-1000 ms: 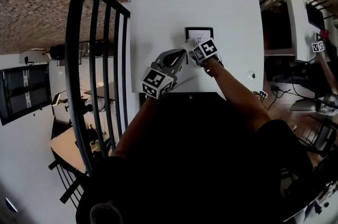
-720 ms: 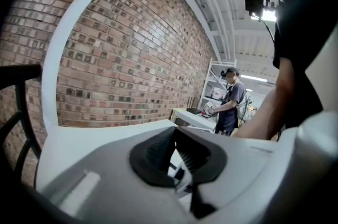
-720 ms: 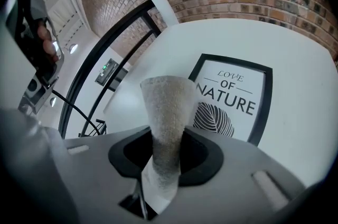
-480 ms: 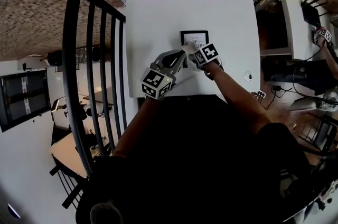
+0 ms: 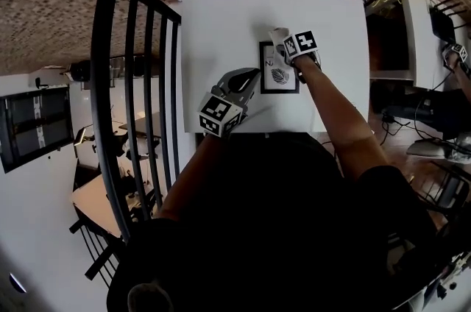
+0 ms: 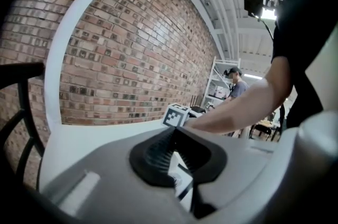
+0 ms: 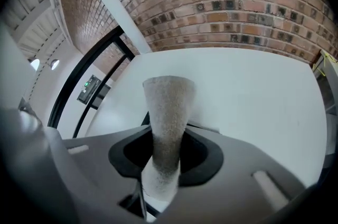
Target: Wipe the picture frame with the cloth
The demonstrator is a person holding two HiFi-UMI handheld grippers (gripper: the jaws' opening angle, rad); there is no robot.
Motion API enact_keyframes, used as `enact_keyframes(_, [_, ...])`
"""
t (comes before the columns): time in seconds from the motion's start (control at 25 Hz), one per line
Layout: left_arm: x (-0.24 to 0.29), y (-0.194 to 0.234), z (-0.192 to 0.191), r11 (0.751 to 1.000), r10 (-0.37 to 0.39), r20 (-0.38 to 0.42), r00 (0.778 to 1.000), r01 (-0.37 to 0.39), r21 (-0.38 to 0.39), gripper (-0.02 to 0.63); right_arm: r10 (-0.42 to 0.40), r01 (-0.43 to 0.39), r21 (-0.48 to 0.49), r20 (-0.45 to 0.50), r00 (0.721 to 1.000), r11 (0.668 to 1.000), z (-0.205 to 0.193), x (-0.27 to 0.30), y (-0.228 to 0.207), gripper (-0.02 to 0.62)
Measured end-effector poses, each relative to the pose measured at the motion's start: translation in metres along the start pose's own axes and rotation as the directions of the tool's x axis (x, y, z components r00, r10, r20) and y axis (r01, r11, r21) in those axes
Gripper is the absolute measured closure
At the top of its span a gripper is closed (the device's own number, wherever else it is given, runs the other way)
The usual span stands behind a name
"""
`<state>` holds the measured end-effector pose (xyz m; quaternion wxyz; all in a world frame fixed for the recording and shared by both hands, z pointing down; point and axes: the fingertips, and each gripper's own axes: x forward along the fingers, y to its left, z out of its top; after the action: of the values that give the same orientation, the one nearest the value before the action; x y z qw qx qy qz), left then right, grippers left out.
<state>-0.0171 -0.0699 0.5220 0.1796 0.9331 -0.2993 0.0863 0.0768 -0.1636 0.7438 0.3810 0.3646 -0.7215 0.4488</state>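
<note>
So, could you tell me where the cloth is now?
Head view, right of centre: the cloth is clamped in the right gripper, at the far edge of the picture frame.

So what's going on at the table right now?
A person is working with two hand-held grippers at a white table. The right gripper is clamped on a folded cloth, which is at the top edge of the picture frame lying flat on the table. The left gripper, jaws together, sits at the frame's left edge, apparently steadying it.
</note>
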Motion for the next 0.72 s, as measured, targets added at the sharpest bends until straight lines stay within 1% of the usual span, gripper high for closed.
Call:
enact_keyframes(0.24, [-0.005, 0.006, -0.004, 1.0, 0.02, -0.006, 1.0, -0.02, -0.013, 0.606, -0.01, 0.008, -0.041, -0.047, 0.999, 0.999, -0.008, 0.014, 0.006, 0.476])
enact_keyframes(0.4, [-0.003, 0.008, -0.007, 0.999, 0.025, -0.006, 1.0, -0.025, -0.021, 0.606, 0.0, -0.002, -0.035, -0.053, 0.999, 0.999, -0.021, 0.016, 0.01, 0.476])
enact_keyframes(0.72, [0.005, 0.001, -0.005, 1.0, -0.001, -0.005, 1.0, 0.001, -0.009, 0.606, 0.029, -0.03, -0.021, -0.063, 0.998, 0.999, -0.051, 0.011, 0.019, 0.476])
